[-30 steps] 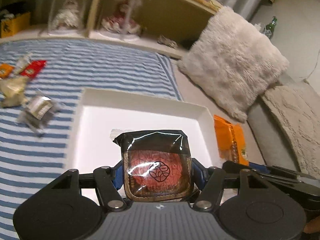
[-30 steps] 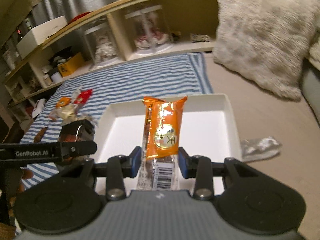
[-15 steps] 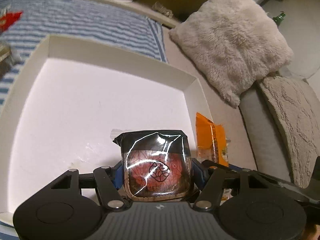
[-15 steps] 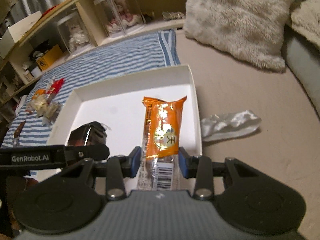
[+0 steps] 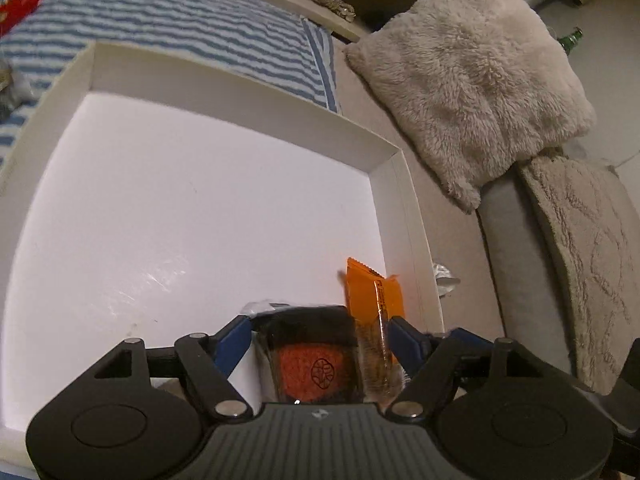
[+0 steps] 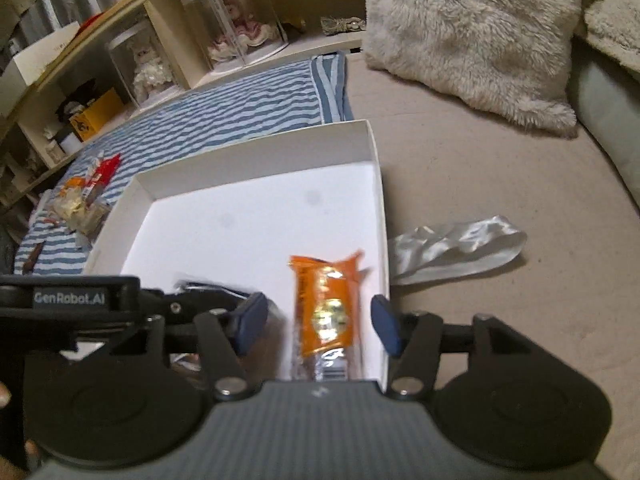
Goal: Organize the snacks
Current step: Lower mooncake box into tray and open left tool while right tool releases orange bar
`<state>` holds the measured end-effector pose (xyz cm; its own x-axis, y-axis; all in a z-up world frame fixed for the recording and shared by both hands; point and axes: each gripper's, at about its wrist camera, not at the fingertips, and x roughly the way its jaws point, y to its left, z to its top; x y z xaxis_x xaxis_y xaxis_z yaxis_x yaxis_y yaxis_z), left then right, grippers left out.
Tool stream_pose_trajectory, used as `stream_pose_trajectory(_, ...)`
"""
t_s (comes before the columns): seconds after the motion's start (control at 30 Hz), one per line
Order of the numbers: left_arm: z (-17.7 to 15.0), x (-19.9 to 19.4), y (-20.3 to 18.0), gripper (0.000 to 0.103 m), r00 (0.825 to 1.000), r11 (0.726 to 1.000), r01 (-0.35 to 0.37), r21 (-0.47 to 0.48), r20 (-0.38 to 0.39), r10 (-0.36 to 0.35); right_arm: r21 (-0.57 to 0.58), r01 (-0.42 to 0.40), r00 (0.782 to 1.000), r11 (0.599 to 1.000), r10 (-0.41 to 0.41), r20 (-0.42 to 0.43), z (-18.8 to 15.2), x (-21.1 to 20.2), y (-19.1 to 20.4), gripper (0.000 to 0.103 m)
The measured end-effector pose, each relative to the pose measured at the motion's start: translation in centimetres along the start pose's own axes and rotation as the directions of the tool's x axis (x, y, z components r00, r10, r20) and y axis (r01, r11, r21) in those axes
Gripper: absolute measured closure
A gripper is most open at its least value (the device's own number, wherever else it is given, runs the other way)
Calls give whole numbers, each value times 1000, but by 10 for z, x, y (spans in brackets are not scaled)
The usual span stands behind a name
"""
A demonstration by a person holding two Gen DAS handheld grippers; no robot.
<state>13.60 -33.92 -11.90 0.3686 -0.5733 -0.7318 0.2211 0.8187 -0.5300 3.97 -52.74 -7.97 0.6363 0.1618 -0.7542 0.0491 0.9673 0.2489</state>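
Having just opened its jaws wide, the right gripper (image 6: 316, 322) brackets the orange snack bar (image 6: 325, 310), lying lengthwise between its pads in the white box (image 6: 256, 152), just beside the likewise opened left gripper (image 5: 320, 342).

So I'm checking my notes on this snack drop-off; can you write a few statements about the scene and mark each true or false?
1. The orange snack packet lies between the right gripper's spread jaws, which have just been opening. True.
2. The white box is full of snacks. False: most of its floor is bare.
3. A fluffy pillow lies beyond the box. True.
4. The dark-wrapped snack sits on the striped cloth. False: it is over the box, between the left gripper's jaws.
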Motion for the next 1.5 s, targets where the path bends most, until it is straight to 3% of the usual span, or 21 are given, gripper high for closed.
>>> stream_pose_trajectory(0.13,-2,-13,-6,21,1000,998,-29,59,5,29,-33,18,1000,999,-17,8,-5,-11,5,15)
stream_pose_trajectory(0.53,-11,-52,-19,3,995,973,-101,207,34,96,-60,44,999,997,-44,12,-21,-30,12,3)
stream_pose_trajectory(0.93,-25,-87,-12,0,986,944,-166,284,63,155,-48,73,996,996,-70,61,-26,-54,22,1)
stream_pose_trajectory(1.5,-31,-134,6,0,979,930,-176,321,152,133,21,123,988,992,-125,90,-30,-84,38,1)
